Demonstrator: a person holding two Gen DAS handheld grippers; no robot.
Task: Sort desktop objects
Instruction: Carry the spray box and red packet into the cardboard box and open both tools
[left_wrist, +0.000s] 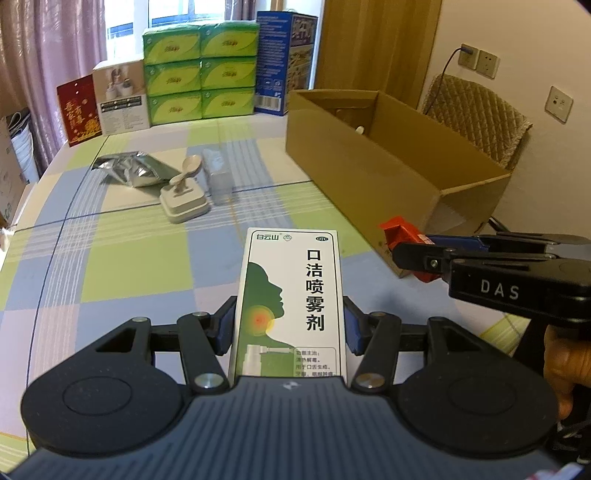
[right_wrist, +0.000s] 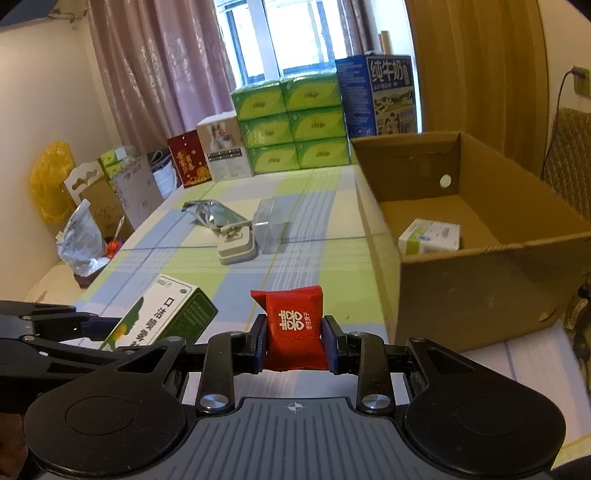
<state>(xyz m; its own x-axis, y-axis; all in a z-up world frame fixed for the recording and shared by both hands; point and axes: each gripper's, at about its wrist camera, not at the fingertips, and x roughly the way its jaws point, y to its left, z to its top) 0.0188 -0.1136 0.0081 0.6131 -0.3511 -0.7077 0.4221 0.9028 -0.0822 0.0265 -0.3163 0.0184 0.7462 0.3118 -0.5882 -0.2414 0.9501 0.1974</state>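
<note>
1. Between your left gripper's (left_wrist: 290, 328) blue pads sits the white-and-green spray box (left_wrist: 290, 302), pinched by its long sides and held clear above the checked tablecloth (left_wrist: 129, 266), its printed face up.
2. Your right gripper (right_wrist: 295, 341) is clamped on a small red packet (right_wrist: 295, 326) with white characters, squeezed at both edges; in the left wrist view the same packet (left_wrist: 400, 230) shows just in front of the cardboard box's near corner.
3. The two grippers hang side by side, the left one's box (right_wrist: 162, 317) showing at the right camera's lower left.
4. To your right stands the open cardboard box (right_wrist: 480, 280), with a small white-and-green carton (right_wrist: 430, 236) lying on its floor.
5. Farther out on the cloth lie a beige stamp-like holder (left_wrist: 184, 201), a clear plastic case (left_wrist: 219, 177) just beside it, and a silver foil pouch (left_wrist: 135, 170) behind.
6. Along the far edge stand stacked green tissue packs (left_wrist: 201, 70), a blue milk carton (left_wrist: 284, 59), a white product box (left_wrist: 122, 96) and a red card (left_wrist: 79, 110).
</note>
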